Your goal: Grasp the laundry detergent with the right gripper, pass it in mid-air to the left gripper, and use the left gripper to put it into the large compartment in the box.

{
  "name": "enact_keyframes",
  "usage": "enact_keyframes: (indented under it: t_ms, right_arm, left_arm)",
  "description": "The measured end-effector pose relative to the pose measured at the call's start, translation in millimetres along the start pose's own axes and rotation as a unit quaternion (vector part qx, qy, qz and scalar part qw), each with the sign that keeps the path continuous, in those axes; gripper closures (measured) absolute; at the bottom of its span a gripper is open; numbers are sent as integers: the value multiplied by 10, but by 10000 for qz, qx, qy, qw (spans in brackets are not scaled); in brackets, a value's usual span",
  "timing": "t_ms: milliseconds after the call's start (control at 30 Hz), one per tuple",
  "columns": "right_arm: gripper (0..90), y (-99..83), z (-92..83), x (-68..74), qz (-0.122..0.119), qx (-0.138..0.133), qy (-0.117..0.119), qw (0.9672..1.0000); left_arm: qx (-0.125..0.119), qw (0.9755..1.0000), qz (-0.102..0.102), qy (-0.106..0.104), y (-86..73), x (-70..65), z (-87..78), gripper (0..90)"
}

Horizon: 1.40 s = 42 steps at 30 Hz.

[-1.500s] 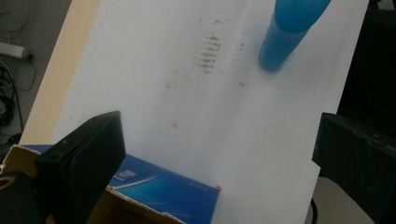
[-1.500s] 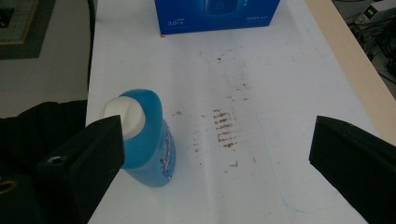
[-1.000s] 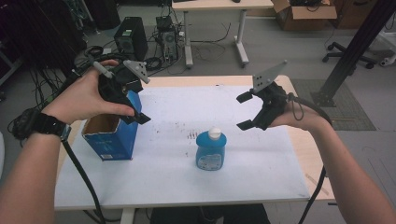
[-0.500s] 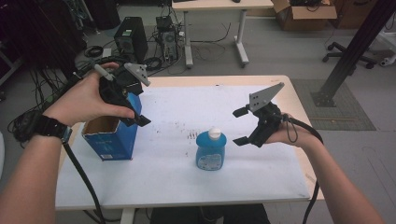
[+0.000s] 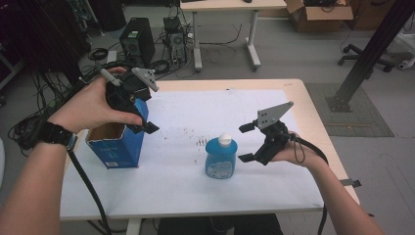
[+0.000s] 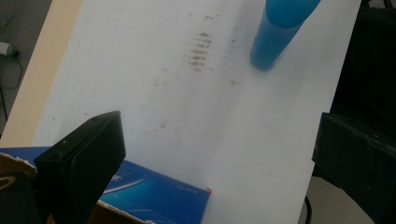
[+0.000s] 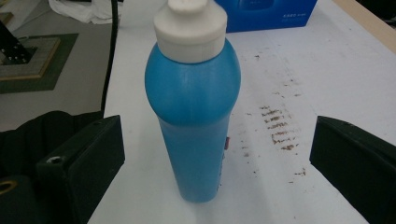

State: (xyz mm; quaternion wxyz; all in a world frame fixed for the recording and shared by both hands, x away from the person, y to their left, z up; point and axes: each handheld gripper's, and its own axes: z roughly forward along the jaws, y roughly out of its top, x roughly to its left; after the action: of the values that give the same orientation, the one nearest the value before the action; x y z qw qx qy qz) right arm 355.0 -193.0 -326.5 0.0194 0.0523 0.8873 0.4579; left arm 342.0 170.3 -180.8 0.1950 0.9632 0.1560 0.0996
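Observation:
A blue bottle [image 5: 221,159] with a white cap stands upright on the white table sheet [image 5: 205,112], near the front middle. My right gripper [image 5: 246,143] is open just right of it, jaws one above the other and pointing at it. In the right gripper view the bottle [image 7: 196,116] stands between the two spread jaws without touching them. An open-topped blue box [image 5: 115,144] stands at the left. My left gripper [image 5: 145,111] hovers open over its right edge. The left gripper view looks down on the box's edge [image 6: 154,193] and the bottle [image 6: 275,32] farther off.
Brown smudges [image 5: 200,142] mark the sheet left of the bottle. Beyond the table's far edge are a computer tower [image 5: 137,44], floor cables and another desk [image 5: 230,7]. A black post [image 5: 372,54] rises at the right. A cable trails from each gripper.
My right gripper has come down and to the left, from above the table's right side to beside the bottle. The left gripper has stayed over the box.

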Motion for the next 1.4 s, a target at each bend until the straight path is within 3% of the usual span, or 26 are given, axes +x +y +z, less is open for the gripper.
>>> enact_keyframes:
  t_ms: [367,967,1400]
  right_arm:
    - [27,-139,198,63,96,-313,-98,9994]
    - [56,-215,514,88,194,-626,-21,9978]
    - [106,-247,602,101,210,-791,-39,9966]
  left_arm:
    - [-40,10000,-3,-55,11,0,31,29]
    - [-42,10000,-27,-55,-34,2,41,30]
    - [-71,9999,-42,-93,-24,15,76,29]
